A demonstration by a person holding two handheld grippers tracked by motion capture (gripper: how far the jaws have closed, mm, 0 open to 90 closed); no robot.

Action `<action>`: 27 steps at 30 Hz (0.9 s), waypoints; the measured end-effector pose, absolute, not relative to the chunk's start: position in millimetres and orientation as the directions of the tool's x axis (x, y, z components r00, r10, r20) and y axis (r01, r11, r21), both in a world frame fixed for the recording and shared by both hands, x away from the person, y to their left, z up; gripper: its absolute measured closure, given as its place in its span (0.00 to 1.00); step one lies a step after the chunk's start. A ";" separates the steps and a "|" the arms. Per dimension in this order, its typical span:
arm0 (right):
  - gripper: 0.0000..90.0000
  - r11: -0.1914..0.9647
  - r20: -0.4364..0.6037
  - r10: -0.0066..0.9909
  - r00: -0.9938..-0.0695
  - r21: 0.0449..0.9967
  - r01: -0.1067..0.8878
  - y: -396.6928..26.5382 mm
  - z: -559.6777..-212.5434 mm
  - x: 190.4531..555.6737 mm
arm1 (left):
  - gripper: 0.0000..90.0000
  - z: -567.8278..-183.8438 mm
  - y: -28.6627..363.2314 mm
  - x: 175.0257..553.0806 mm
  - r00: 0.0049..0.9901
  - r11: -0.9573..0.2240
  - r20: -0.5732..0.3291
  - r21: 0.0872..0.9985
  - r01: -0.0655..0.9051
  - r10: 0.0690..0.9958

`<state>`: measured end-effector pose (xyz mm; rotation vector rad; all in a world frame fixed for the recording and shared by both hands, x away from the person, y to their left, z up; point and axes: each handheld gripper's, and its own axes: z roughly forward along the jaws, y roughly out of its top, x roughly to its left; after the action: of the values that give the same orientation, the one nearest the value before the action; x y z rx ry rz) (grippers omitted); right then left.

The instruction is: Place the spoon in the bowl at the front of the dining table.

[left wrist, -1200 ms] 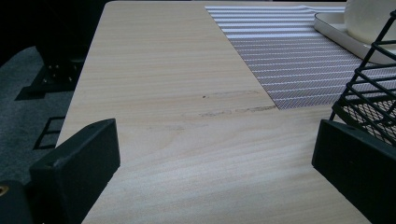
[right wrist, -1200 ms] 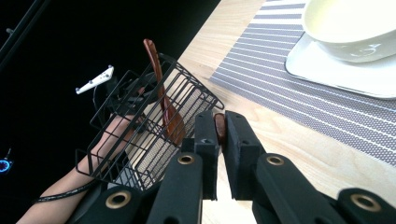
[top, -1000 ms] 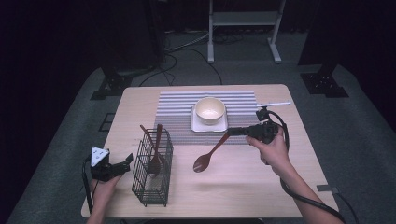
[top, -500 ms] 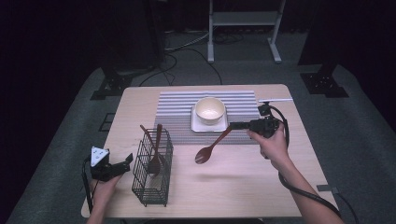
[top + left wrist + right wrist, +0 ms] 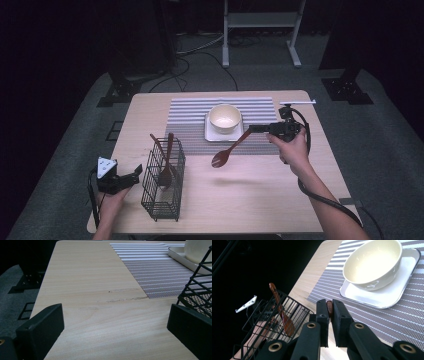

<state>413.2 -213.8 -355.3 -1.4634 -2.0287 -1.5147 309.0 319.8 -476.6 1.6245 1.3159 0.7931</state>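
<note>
A dark wooden spoon (image 5: 231,149) hangs slanted over the near edge of the striped placemat (image 5: 190,107), its bowl end low and to the left. My right gripper (image 5: 252,129) is shut on the tip of the spoon's handle (image 5: 329,308), just right of the cream bowl (image 5: 224,117) on its white square plate (image 5: 210,135). A black wire basket (image 5: 162,182) at the front left holds two wooden utensils (image 5: 165,165). My left gripper (image 5: 136,173) rests on the table left of the basket, its jaws wide open over bare wood (image 5: 115,320).
The light wooden table (image 5: 260,200) has free room at its front middle and right. A thin white strip (image 5: 297,102) lies at the far right corner. Dark floor, cables and stand feet surround the table.
My right gripper has carried the spoon a little away from the person, toward the bowl and plate. The left gripper has stayed put.
</note>
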 end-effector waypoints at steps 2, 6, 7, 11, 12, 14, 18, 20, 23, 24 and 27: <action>0.93 -0.030 0.659 0.580 -0.478 0.605 0.796 -214.9 -354.3 415.5 | 0.00 -476.6 319.9 308.9 0.237 -0.057 -0.047 0.909 0.412 0.970; 0.93 -0.045 0.660 0.581 -0.476 0.609 0.792 -217.4 -352.7 419.6 | 0.00 -476.6 319.9 309.0 0.237 -0.055 -0.049 0.909 0.414 0.970; 0.93 -0.050 0.660 0.584 -0.472 0.610 0.791 -218.0 -352.4 420.8 | 0.00 -476.6 320.0 309.0 0.237 -0.055 -0.050 0.909 0.413 0.970; 0.93 -0.053 0.659 0.592 -0.465 0.607 0.793 -219.0 -352.7 424.8 | 0.00 -476.5 320.2 309.0 0.237 -0.053 -0.051 0.909 0.414 0.970; 0.93 -0.057 0.660 0.595 -0.458 0.603 0.796 -218.8 -352.5 425.6 | 0.00 -476.6 320.2 309.0 0.237 -0.053 -0.051 0.909 0.414 0.970; 0.93 -0.061 0.659 0.597 -0.457 0.605 0.794 -219.1 -352.6 427.7 | 0.00 -476.6 320.2 309.0 0.237 -0.054 -0.051 0.909 0.414 0.970; 0.93 -0.078 0.661 0.604 -0.446 0.606 0.792 -220.8 -351.4 432.8 | 0.00 -476.6 320.1 308.8 0.237 -0.053 -0.051 0.910 0.412 0.970; 0.93 -0.084 0.659 0.609 -0.442 0.607 0.791 -221.9 -351.2 435.5 | 0.00 -476.6 320.1 308.9 0.238 -0.055 -0.049 0.909 0.412 0.970; 0.93 -0.103 0.663 0.612 -0.431 0.607 0.788 -224.3 -351.7 440.0 | 0.00 -476.6 320.1 308.9 0.239 -0.055 -0.050 0.909 0.413 0.970; 0.93 -0.109 0.665 0.613 -0.427 0.606 0.788 -225.2 -351.8 441.4 | 0.00 -476.6 320.2 308.9 0.238 -0.054 -0.050 0.909 0.413 0.970; 0.93 -0.121 0.665 0.620 -0.416 0.605 0.787 -226.7 -352.0 445.5 | 0.00 -476.6 320.1 308.8 0.240 -0.056 -0.049 0.910 0.411 0.969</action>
<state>445.5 -226.7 -352.0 -1.5982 -1.9690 -1.5684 308.8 320.1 -476.6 1.6240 1.3123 0.7891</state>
